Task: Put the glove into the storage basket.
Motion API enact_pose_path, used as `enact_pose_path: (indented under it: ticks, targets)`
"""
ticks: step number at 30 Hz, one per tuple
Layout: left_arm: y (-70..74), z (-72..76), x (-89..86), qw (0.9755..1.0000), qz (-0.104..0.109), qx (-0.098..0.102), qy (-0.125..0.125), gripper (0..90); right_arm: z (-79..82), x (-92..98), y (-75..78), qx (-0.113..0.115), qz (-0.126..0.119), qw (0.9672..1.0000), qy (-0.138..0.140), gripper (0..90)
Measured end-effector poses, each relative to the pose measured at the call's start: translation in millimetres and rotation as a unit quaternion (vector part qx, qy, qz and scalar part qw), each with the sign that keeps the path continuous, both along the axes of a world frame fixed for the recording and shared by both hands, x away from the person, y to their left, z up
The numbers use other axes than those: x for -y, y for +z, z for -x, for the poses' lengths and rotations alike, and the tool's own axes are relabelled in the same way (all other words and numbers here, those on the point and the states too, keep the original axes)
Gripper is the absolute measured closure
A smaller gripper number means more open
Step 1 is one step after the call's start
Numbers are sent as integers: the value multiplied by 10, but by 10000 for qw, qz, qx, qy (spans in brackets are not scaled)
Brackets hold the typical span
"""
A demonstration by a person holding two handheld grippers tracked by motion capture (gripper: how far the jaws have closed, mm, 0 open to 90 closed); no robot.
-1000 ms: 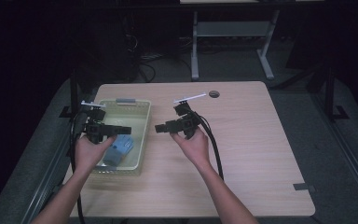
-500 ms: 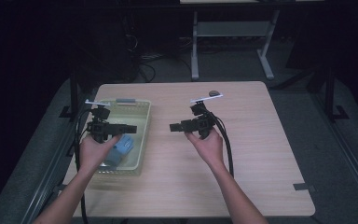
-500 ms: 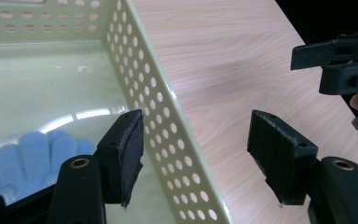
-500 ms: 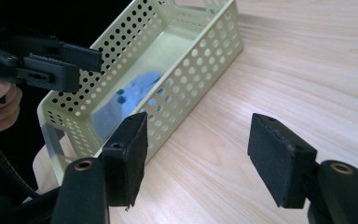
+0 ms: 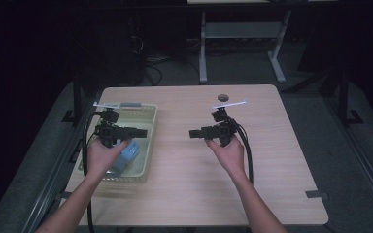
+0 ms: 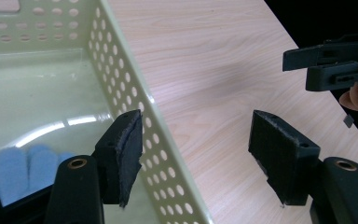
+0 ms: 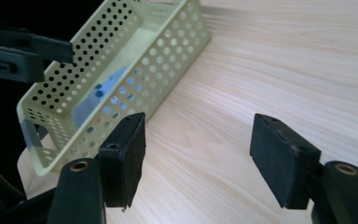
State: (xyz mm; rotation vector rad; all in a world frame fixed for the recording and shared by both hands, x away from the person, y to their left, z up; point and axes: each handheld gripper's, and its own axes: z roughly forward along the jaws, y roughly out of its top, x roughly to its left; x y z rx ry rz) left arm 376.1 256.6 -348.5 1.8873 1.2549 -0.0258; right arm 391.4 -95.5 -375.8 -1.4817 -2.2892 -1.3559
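1. The left gripper [image 5: 141, 132] is held over the basket [image 5: 148, 145]. Its jaws are wide apart, with nothing between them. They have just been opening a bit more.

2. The right gripper [image 5: 194, 133] is held over the bare table [image 5: 272, 160], near the middle. Its jaws are also wide apart, with nothing between them. They too have just been opening.

3. The two grippers point at each other, the left one toward 3 o'clock and the right one toward 9 o'clock. They are well apart and do not touch.

4. In the left gripper view, the side wall of the basket [image 6: 135, 112] runs up between the two jaws, but the pads [image 6: 129, 154] do not press on it.

5. The blue thing [image 5: 127, 154] lies inside the basket, at about 6 o'clock from the left gripper, close to the hand. In the right gripper view it shows as a blue patch [image 7: 116, 86] through the holes in the basket wall.

6. The basket sits on the left side of the table, at 9 o'clock from the right gripper.

7. I think the job is nearly done. The blue thing is already in the basket and both grippers have let go.

8. What is left looks small: pull both hands away. I see nothing else on the table to put away, only a small dark round spot [image 5: 222, 98] at the far edge.
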Motion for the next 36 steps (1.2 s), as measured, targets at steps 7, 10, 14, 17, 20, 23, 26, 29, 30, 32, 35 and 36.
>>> enact_pose_path:
  ticks: [7, 10, 14, 17, 20, 23, 26, 29, 30, 32, 35, 36]
  targets:
    - [47, 37, 130, 9998, 36, 89, -145, 338, 37, 222, 10, 47, 28, 9998, -167, 352]
    - [62, 46, 198, 9997, 77, 105, -225, 328, 44, 311, -5, 25, 83, 9997, -230, 348]
    - [66, 27, 296, 9992, 177, 107, -332, 313, 55, 423, -43, -23, 74, 9995, -310, 344]
    - [56, 11, 365, 9989, 210, 92, -401, 302, 56, 488, -65, -59, 90, 9993, -346, 338]
    - [50, 8, 431, 9988, 214, 89, -428, 294, 63, 543, -71, -76, 90, 9993, -365, 330]
    - [53, 15, 490, 9984, 217, 91, -506, 289, 73, 593, -65, -51, 98, 9992, -384, 324]
    - [59, 26, 548, 9982, 234, 122, -543, 285, 90, 660, -55, -56, 88, 9991, -419, 320]
    - [61, 31, 591, 9980, 253, 146, -569, 280, 108, 736, -55, -45, 50, 9988, -487, 317]
    - [57, 30, 603, 9979, 260, 154, -577, 278, 113, 761, -58, -58, 53, 9987, -504, 316]
    - [49, 32, 632, 9976, 256, 156, -619, 275, 120, 810, -70, -60, 56, 9986, -531, 313]
    - [39, 37, 686, 9973, 285, 140, -661, 271, 132, 875, -90, -85, 70, 9984, -548, 310]
    - [37, 37, 702, 9970, 291, 137, -703, 269, 137, 893, -93, -104, 76, 9983, -574, 310]
